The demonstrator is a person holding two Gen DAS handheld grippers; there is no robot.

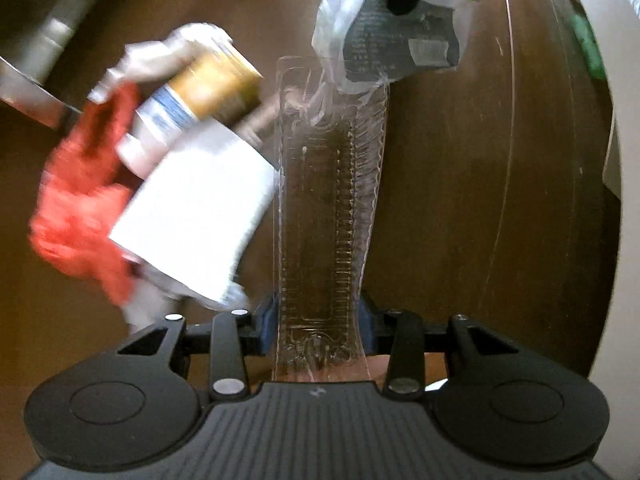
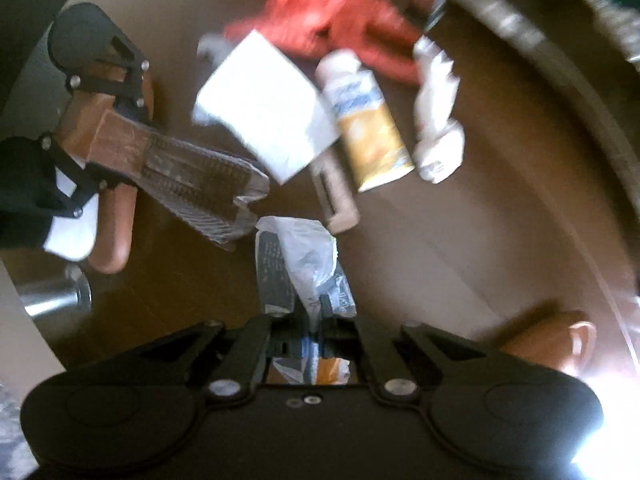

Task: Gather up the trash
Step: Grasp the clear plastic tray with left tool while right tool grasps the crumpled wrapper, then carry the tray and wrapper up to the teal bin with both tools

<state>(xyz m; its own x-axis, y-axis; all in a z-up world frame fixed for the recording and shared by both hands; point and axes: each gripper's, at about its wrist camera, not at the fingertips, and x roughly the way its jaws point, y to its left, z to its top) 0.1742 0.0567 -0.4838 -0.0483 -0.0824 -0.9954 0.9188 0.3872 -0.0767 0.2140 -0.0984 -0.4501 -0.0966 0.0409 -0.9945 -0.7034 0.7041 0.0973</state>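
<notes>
Trash lies scattered across a round brown table point(image 1: 460, 200), its glossy top marked with pale scratches and curving glare lines near the rim. The left gripper point(image 1: 318, 322) is clamped on one end of a long clear plastic tray point(image 1: 328, 200), which stretches forward over the wood; in the right wrist view the same tray point(image 2: 192, 172) juts out from that gripper at the left. The right gripper point(image 2: 310, 312) is closed on a crumpled clear bag point(image 2: 308, 264) with dark printed packaging inside, held above the table; from the left wrist the bag point(image 1: 384, 40) hangs just past the tray's far end. Loose on the table, blurred, are a red bag point(image 2: 340, 20), a white box point(image 2: 268, 108), a yellow-and-white tube point(image 2: 368, 120), crumpled white paper point(image 2: 438, 120) and a cork-coloured cylinder point(image 2: 340, 200), clustered close together. A brown mug point(image 2: 560, 340) sits near the table's edge at lower right. Beyond the rim, a metal chair leg or base point(image 2: 56, 296) and pale floor show at lower left.
</notes>
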